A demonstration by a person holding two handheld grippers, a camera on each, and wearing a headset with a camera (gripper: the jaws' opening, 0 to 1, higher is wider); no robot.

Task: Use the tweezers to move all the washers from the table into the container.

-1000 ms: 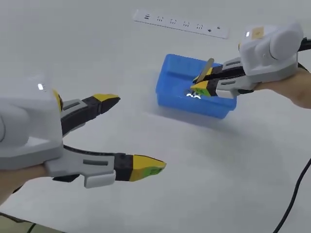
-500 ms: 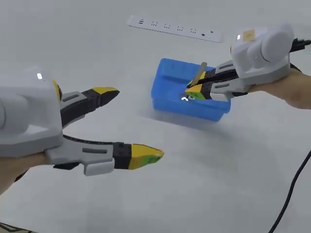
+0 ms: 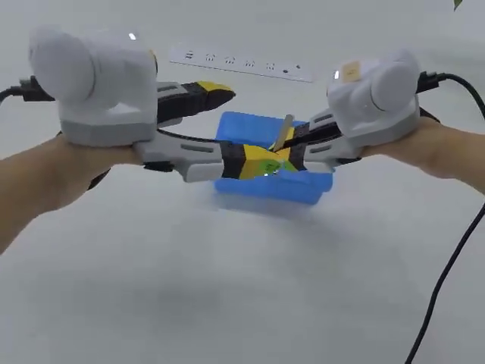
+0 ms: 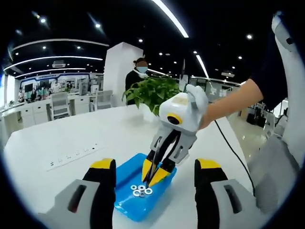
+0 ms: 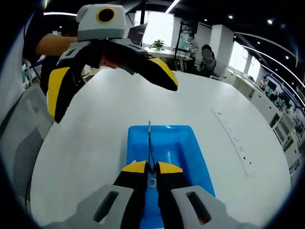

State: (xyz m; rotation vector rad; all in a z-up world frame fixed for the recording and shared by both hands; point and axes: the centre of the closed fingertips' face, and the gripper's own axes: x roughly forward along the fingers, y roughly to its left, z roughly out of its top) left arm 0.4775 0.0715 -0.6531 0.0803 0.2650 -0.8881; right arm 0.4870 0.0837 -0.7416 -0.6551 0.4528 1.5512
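The blue container (image 3: pixel 250 189) sits mid-table. In the left gripper view, several silver washers (image 4: pixel 141 191) lie inside the container (image 4: pixel 125 204). My right gripper (image 3: pixel 292 161) is shut on thin metal tweezers (image 3: pixel 284 135) and hovers over the container. In the right gripper view the tweezers (image 5: pixel 149 140) point along the container (image 5: pixel 178 148). My left gripper (image 3: pixel 250 129) is open, one jaw behind the container and one in front of it, close to the right gripper's tips. The left gripper (image 4: pixel 155 166) holds nothing and faces the right gripper (image 4: pixel 157 174).
A white power strip (image 3: pixel 239 64) lies on the table behind the container. A black cable (image 3: pixel 447 258) hangs from the right gripper down the right side. People stand by distant tables in both gripper views.
My left gripper has swung from the lower left up to the container, now straddling it beside the right gripper. The right gripper stays shut on the tweezers over the container.
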